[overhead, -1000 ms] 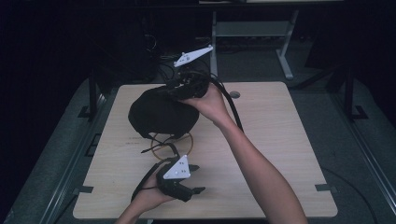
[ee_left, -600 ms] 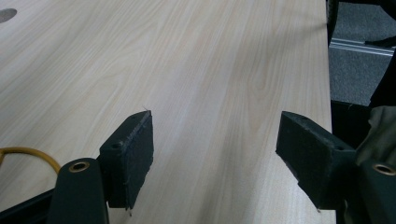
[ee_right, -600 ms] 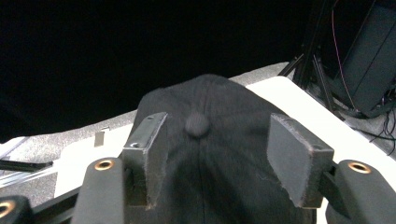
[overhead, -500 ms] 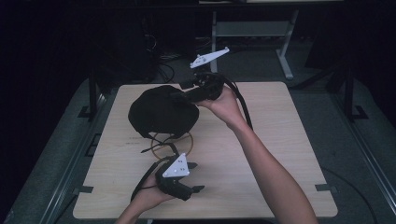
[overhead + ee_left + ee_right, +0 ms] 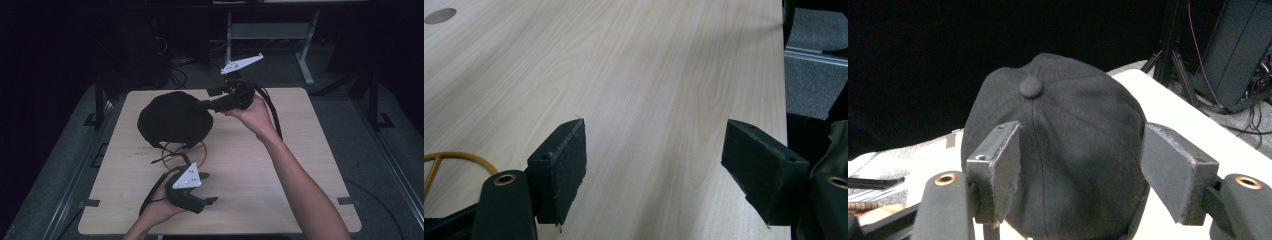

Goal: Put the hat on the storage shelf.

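No readable text, label, brand, number or sign anywhere

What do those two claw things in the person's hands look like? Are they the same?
Yes, they match. The left gripper and the right gripper are both black, each with a pale grey three-cornered plate on top, dotted with small marks, and a black cable trailing off. Up close, each has two flat black jaws faced with fuzzy dark pads, and brass-coloured rings at the base. The forearms are bare, with no sleeves.
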A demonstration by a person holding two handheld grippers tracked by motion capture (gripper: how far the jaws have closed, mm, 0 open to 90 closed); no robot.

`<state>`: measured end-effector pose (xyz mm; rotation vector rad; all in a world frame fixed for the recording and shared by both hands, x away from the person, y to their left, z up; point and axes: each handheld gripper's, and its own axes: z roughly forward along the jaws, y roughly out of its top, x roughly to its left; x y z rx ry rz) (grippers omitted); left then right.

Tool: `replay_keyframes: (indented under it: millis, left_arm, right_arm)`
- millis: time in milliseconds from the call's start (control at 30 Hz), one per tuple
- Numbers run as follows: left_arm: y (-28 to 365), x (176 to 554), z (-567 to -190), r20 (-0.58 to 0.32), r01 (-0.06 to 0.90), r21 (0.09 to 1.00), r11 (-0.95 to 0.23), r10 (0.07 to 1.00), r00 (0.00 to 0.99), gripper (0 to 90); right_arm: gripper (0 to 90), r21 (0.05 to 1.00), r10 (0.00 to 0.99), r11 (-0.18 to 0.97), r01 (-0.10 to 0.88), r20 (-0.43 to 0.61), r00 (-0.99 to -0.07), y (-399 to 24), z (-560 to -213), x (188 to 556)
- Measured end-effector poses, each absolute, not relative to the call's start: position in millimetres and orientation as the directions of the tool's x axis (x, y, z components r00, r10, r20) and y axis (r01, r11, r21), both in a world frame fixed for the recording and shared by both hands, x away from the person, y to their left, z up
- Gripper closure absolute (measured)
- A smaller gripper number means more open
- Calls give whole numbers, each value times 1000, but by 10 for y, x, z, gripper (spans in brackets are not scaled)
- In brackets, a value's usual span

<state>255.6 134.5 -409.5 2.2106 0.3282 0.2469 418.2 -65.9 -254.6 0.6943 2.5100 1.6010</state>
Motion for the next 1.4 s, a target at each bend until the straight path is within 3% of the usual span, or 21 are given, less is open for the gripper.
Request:
replay_keyframes:
  millis: [1400]
  left_arm:
    - [1382,2576,-4095,49,172,795,-582,344,938,239]
  right_arm:
    - [212,847,502,332,416,214,-838,-1548,-2988,3962]
